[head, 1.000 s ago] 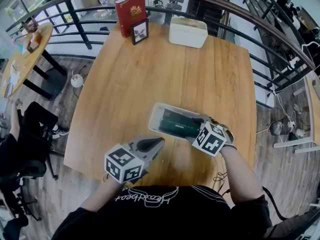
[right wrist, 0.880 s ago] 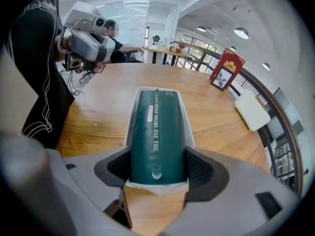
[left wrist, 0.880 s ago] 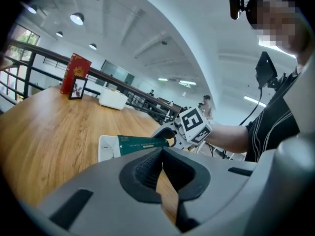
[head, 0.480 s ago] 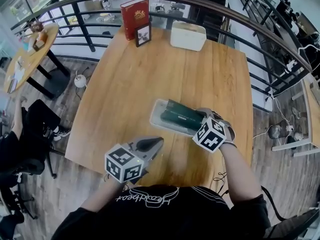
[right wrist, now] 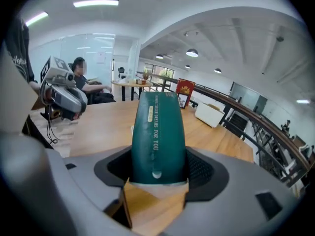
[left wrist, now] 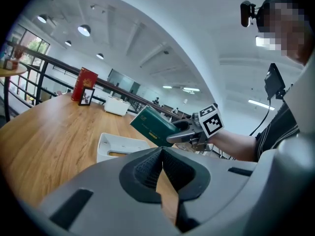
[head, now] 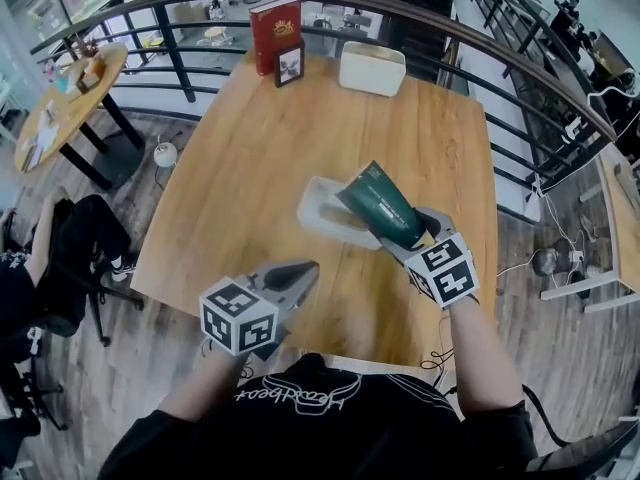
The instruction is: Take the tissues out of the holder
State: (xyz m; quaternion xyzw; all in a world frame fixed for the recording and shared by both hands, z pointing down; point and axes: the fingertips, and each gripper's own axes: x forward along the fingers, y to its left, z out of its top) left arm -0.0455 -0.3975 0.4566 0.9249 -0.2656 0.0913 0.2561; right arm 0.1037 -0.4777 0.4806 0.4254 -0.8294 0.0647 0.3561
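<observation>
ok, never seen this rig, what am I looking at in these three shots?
No robot: a person holds a two-jaw gripper in each hand. The head view looks down from a camera on their head; each gripper view looks along that gripper's own jaws. On the table: a white holder, and at the far edge a red book, a frame and a white box. The right gripper is clamped on a green tissue pack, tilted above the holder. The left gripper is shut, empty.
</observation>
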